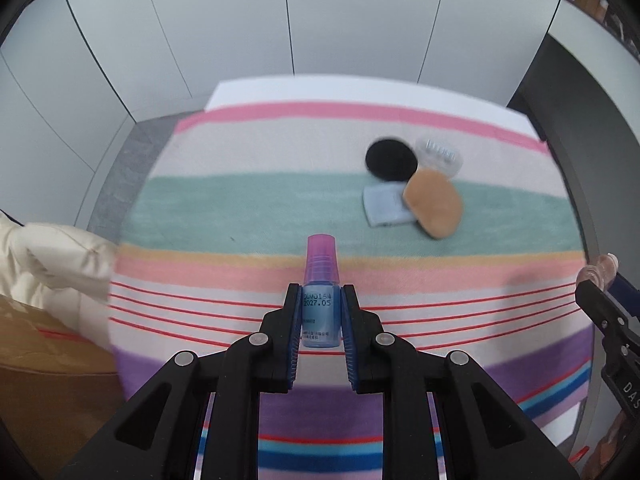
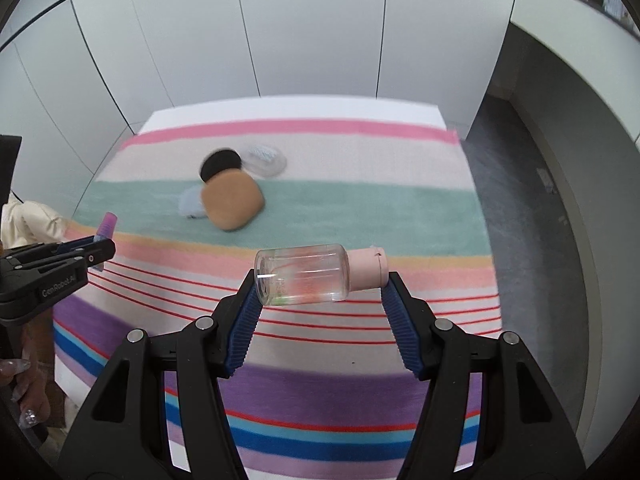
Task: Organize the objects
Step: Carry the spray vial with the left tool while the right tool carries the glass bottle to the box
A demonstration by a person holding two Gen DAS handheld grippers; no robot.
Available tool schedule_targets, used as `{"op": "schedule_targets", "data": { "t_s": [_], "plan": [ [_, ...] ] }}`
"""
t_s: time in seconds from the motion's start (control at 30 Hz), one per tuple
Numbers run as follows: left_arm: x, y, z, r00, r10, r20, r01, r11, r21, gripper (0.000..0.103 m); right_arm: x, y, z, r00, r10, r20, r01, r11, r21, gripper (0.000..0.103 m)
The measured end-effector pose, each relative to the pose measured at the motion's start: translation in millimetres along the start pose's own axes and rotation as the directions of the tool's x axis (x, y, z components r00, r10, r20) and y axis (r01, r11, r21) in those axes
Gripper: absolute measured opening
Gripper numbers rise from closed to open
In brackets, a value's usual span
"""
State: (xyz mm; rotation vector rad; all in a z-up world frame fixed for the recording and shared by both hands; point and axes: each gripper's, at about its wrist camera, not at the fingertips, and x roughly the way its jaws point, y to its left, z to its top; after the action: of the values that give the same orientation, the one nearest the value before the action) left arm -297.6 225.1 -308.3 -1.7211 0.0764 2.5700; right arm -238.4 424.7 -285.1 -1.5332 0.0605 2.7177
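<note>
**Fingers clamp two small bottles above the striped cloth**

Fingers of the left gripper (image 1: 320, 300) are drawn in tight on a small blue bottle (image 1: 318, 312), pads pressing its sides just below the purple cap, so the bottle stands along the line of the fingers. The right gripper (image 2: 320, 280) stands partly open, and a clear bottle (image 2: 304, 276) lies crosswise between its pads, base against one pad and pink cap (image 2: 368, 268) against the other.

Both bottles appear to hang clear of the striped cloth (image 1: 240, 200), though the blur makes the gap hard to judge. Farther back on the cloth lie a black disc (image 1: 390, 158), a tan puff (image 1: 434, 202) lapping over a pale blue packet (image 1: 382, 204), and a clear case (image 1: 440, 154).

Both bottles look light, stiff and smooth. The blue one is well taken: a grip across the body, low under the cap, should hold. The clear one seems riskier, since it is held end to end, and the cap could give or the round base slip off the ribbed pad if the wrist tips. A grip across its body would likely be safer.
</note>
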Motion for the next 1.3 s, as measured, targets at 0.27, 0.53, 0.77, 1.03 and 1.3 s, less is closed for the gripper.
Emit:
{"op": "schedule_targets", "data": {
  "t_s": [0.27, 0.53, 0.77, 1.03, 1.3],
  "plan": [
    [-73, 15, 27, 0.997, -0.015, 0.074, 0.014, 1.0, 0.018, 0.019, -53, 10, 20, 0.999, -0.029, 0.014, 0.029, 0.999, -0.032, 0.063],
    [-152, 20, 41, 0.986, -0.03, 0.161, 0.023, 0.999, 0.047, 0.019, -123, 24, 49, 0.994, -0.071, 0.085, 0.078, 0.994, -0.08, 0.063],
    [-215, 19, 43, 0.974, -0.06, 0.218, 0.042, 0.995, 0.087, 0.019, -186, 33, 73, 0.987, -0.061, 0.151, 0.072, 0.995, -0.07, 0.063],
    [-261, 32, 40, 0.957, -0.124, 0.263, 0.117, 0.992, 0.044, 0.019, -231, 39, 76, 0.98, -0.047, 0.192, 0.061, 0.996, -0.068, 0.063],
    [-265, 30, 22, 0.96, -0.125, 0.251, 0.116, 0.992, 0.049, 0.019, -242, 38, 65, 0.975, -0.077, 0.209, 0.094, 0.993, -0.073, 0.063]
  ]
}}
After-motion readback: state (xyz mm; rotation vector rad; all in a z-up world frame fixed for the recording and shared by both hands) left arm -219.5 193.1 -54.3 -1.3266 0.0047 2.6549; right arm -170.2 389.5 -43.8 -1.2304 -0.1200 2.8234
